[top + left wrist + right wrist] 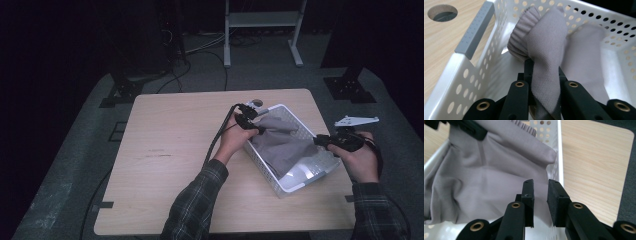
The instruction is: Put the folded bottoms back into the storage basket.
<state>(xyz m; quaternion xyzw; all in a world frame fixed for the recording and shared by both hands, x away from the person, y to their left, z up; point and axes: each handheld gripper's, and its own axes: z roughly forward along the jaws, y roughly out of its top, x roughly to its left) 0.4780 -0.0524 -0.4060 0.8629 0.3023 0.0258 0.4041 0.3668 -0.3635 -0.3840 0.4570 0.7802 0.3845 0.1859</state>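
The left tool (544,75) pinches a fold of the grey cloth (546,50) tight between its two black jaws. The cloth goes up from the jaws, and its ribbed edge (522,30) curls over just past them. All around this tool is the white basket (474,75) with round holes in its walls. A grey handle (475,30) sits on the basket's rim, off to the tool's left. Past that rim is the tabletop (439,37), which has a round hole (442,12) in it.

The right tool (540,195) has its jaws a little apart, with a small gap between them, and nothing is in the gap. The cloth hangs just in front of its jaws and spreads away to its left. The basket's wall stands right behind its jaws. The bare tabletop lies off to this tool's right.

From above, the cloth (282,142) stretches across the basket (295,185) between the left tool (248,120) and the right tool (325,141).
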